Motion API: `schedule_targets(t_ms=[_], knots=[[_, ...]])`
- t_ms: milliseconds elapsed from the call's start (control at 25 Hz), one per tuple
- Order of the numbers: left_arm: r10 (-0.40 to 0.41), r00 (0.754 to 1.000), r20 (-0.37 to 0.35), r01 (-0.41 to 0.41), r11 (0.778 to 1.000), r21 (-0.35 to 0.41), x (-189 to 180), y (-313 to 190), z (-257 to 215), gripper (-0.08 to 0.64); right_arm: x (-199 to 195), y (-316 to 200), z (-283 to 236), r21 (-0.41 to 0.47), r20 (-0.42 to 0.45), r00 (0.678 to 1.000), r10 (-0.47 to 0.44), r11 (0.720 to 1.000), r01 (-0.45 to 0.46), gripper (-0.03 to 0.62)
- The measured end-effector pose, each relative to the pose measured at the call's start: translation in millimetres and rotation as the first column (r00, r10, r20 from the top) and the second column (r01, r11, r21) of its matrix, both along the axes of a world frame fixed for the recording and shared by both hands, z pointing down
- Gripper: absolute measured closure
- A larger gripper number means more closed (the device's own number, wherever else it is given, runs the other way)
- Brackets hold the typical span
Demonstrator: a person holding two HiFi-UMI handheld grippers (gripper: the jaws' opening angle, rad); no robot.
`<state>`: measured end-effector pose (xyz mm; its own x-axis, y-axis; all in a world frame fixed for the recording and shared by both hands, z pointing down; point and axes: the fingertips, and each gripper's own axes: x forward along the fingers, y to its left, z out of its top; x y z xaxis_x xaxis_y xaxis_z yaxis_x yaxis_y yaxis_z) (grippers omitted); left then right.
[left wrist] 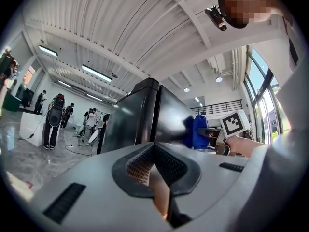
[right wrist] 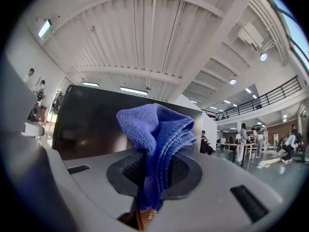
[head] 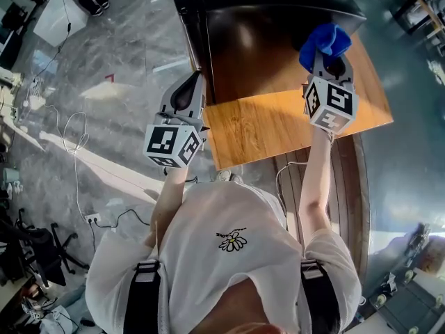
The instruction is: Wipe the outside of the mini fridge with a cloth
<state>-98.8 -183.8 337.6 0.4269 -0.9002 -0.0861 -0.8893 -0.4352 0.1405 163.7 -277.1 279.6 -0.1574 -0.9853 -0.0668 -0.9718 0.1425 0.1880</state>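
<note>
Pinching a blue cloth (right wrist: 157,129) between jaws drawn tight on its lower folds, the right gripper (right wrist: 147,178) pointed at the mini fridge (right wrist: 96,124). The cloth was a soft, looped terry, bunched into a crumpled tuft above the jaws. Directly ahead of that tuft rose the fridge's glossy black panel, flat and mirror-smooth; whether cloth and panel touched could not be made out. The left gripper (left wrist: 154,166) had its jaws pressed together with nothing between them, their ribbed pads meeting in a seam. The fridge's rounded front corner stood ahead of it. Under both grippers lay the desk (head: 278,124), a rectangular top of warm, grained wood.
</note>
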Motion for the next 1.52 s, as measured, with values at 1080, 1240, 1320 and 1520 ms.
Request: schedule_targets(t_ms=[1080,1240,1320,1520], knots=[[-0.04,0.999,0.01,0.04,0.999,-0.014,-12,4,0,0.555,117,-28,7,-0.06,0.057,0.963,0.262,0.964,-0.259,0.52],[-0.071,0.997,0.017,0.071,0.997,-0.018,-22,4,3,0.555,85,10,-4,0.021,0.089,0.981,0.174,0.984,-0.177,0.52],[-0.089,0.996,0.018,0.089,0.996,-0.02,-31,3,4,0.555,44,29,-10,0.067,0.069,0.995,0.065,0.995,-0.07,0.52],[-0.122,0.992,0.012,0.123,0.992,-0.023,-48,7,6,0.555,-70,66,-2,0.076,0.078,0.971,-0.227,0.972,0.221,0.52]])
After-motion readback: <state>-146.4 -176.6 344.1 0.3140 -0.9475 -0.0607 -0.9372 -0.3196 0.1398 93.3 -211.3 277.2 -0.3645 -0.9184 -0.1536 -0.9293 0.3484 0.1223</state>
